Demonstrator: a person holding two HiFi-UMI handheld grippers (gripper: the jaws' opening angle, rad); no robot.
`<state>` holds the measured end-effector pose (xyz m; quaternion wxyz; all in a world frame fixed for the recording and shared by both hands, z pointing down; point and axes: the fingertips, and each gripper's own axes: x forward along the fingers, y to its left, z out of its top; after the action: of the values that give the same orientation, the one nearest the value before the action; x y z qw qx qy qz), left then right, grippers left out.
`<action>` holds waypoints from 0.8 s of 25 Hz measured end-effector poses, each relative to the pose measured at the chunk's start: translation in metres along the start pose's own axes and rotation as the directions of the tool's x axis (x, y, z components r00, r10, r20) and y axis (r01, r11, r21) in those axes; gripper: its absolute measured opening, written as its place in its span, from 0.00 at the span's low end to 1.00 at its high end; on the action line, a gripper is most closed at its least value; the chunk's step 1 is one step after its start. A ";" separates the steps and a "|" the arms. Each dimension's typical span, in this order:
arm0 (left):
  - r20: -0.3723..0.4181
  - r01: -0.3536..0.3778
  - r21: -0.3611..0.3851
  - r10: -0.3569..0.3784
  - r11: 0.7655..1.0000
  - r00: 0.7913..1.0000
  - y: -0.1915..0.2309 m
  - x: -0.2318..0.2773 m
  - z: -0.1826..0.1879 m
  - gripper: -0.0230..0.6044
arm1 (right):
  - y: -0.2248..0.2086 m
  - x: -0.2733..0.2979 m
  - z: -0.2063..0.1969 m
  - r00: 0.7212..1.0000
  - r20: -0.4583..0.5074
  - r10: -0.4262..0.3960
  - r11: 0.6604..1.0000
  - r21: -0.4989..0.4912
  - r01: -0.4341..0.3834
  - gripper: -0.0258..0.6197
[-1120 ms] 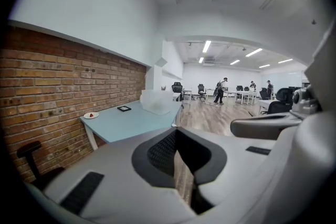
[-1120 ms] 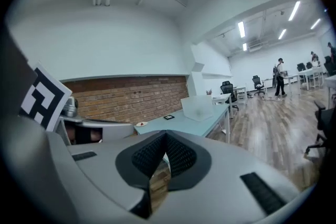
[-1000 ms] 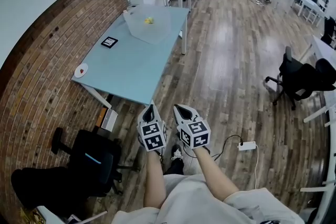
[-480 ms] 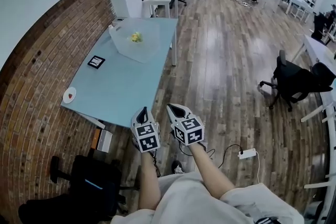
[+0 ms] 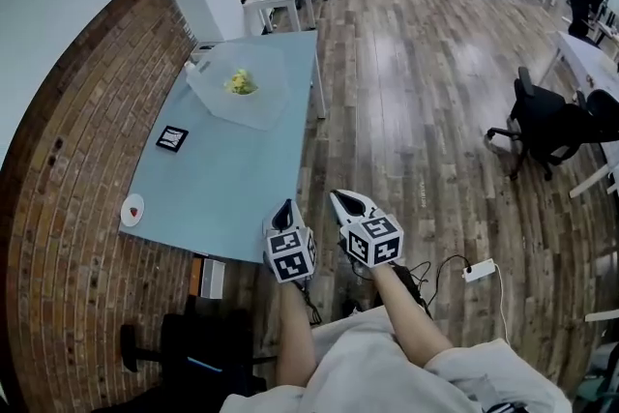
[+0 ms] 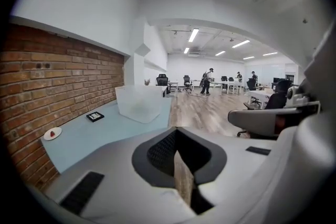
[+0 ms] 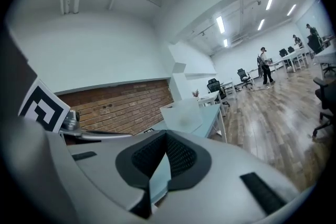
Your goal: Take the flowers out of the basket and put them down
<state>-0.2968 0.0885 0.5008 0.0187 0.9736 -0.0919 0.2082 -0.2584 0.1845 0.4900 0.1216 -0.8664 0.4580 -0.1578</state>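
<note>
The flowers (image 5: 239, 83), yellow-green, lie inside a translucent white basket (image 5: 263, 107) at the far end of a pale blue table (image 5: 222, 174). The basket also shows in the left gripper view (image 6: 139, 104) and the right gripper view (image 7: 184, 113); the flowers are not discernible there. My left gripper (image 5: 281, 211) and right gripper (image 5: 345, 202) are held side by side in front of my body, off the table's near right corner, far from the basket. Both are shut with nothing between the jaws (image 6: 178, 157) (image 7: 157, 165).
A small black square item (image 5: 172, 138) and a white dish (image 5: 132, 209) with something red lie on the table's left side. A brick wall runs along the left. Black office chairs (image 5: 551, 126) (image 5: 198, 358) and a power strip (image 5: 480, 270) with its cable stand on the wooden floor.
The view has shifted so the table and basket sit lower and closer. Both grippers stay shut and side by side in front of the body.
</note>
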 end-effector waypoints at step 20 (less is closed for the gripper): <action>-0.027 -0.235 -0.052 0.234 0.971 0.972 0.078 0.144 0.079 0.07 | -0.086 0.181 0.058 0.988 -0.104 0.110 0.992 0.068 -0.103 0.07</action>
<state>-0.1512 -0.0189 0.4876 0.0217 0.9528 -0.2115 0.2166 -0.0746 0.0851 0.4968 0.1322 -0.8266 0.5044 -0.2119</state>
